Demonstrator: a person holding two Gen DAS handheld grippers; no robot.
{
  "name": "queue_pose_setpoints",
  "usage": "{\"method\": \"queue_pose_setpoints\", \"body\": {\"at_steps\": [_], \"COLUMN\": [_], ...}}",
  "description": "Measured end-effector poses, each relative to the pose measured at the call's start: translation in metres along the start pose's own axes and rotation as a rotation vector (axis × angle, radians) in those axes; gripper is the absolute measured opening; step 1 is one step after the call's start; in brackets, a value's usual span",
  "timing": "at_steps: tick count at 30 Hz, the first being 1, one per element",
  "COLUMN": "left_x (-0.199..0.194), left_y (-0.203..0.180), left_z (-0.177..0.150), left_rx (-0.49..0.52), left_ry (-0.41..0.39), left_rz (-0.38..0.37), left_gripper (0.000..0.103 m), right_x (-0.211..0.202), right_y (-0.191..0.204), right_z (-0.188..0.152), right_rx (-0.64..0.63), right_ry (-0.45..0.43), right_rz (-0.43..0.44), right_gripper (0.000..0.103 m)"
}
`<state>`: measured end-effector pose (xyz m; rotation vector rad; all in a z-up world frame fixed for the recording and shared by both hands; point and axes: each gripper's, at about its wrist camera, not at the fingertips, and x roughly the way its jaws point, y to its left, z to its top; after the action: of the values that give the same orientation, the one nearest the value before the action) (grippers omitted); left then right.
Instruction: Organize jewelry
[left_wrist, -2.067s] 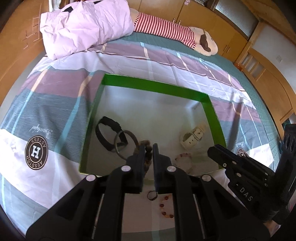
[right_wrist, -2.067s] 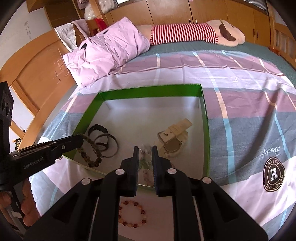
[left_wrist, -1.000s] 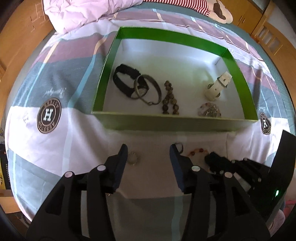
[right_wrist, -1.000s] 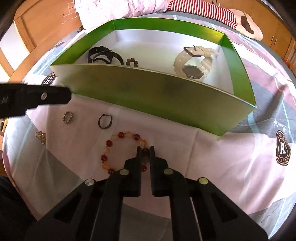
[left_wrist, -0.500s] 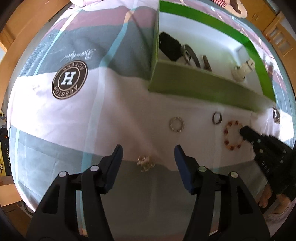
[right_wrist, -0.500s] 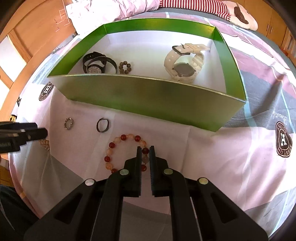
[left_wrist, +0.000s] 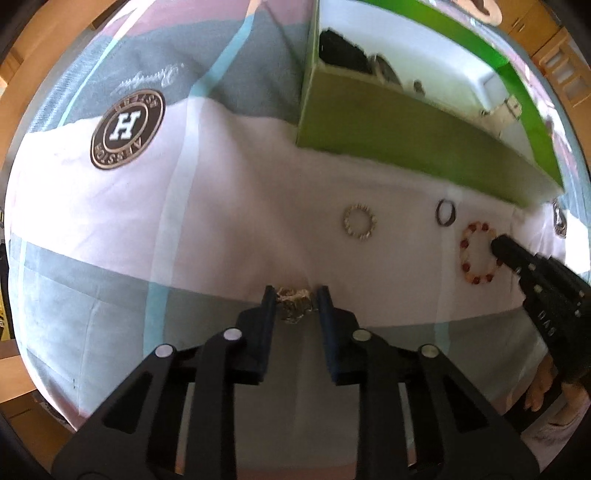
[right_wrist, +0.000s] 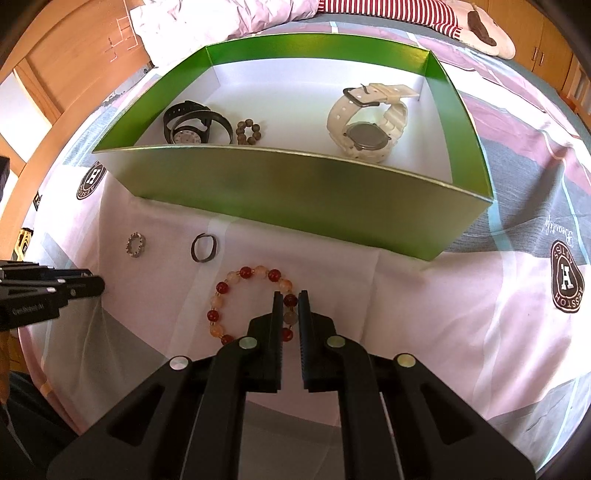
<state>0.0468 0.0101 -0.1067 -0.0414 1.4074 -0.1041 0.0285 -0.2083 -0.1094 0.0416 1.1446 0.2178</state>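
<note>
On the bedspread in front of the green box (left_wrist: 406, 140) lies a small gold trinket (left_wrist: 295, 303). My left gripper (left_wrist: 296, 295) points down at it; its jaws are closing and both pads touch the trinket. My right gripper (right_wrist: 290, 301) is shut on the red-and-orange bead bracelet (right_wrist: 221, 288), which lies flat on the cloth. The same bracelet (left_wrist: 476, 254) shows in the left wrist view, with the right gripper's tip on it. A silver beaded ring (right_wrist: 136, 244) and a dark ring (right_wrist: 203, 248) lie between the two grippers.
The green box (right_wrist: 295, 177) holds a white watch (right_wrist: 365, 122), a black watch (right_wrist: 188, 127) and a brown bead bracelet (right_wrist: 248, 132). A pink quilt and a striped plush lie at the head of the bed. Wooden bed frame runs along the left.
The left gripper came away from the box to the near left of the cloth, sank over the gold trinket and narrowed its jaws onto it. The right gripper stayed shut on the bead bracelet.
</note>
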Motion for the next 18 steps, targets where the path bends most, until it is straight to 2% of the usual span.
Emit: {"method": "queue_pose_setpoints", "body": {"at_steps": [6, 12, 18], "left_x": [-0.022, -0.011, -0.002], "left_y": [-0.031, -0.067, -0.071], "left_z": [0.003, 0.007, 0.012], "left_rx": [0.08, 0.155, 0.161], "left_ry": [-0.108, -0.102, -0.091], "left_rz": [-0.064, -0.064, -0.087], "left_gripper": [0.023, 0.023, 0.023], "right_x": [0.0, -0.007, -0.016], "right_y": [0.0, -0.008, -0.025], "right_z": [0.0, 0.005, 0.011], "right_rx": [0.002, 0.022, 0.067], "right_ry": [0.001, -0.022, -0.035], "right_rz": [-0.009, -0.027, -0.039], "right_gripper": [0.008, 0.008, 0.008]}}
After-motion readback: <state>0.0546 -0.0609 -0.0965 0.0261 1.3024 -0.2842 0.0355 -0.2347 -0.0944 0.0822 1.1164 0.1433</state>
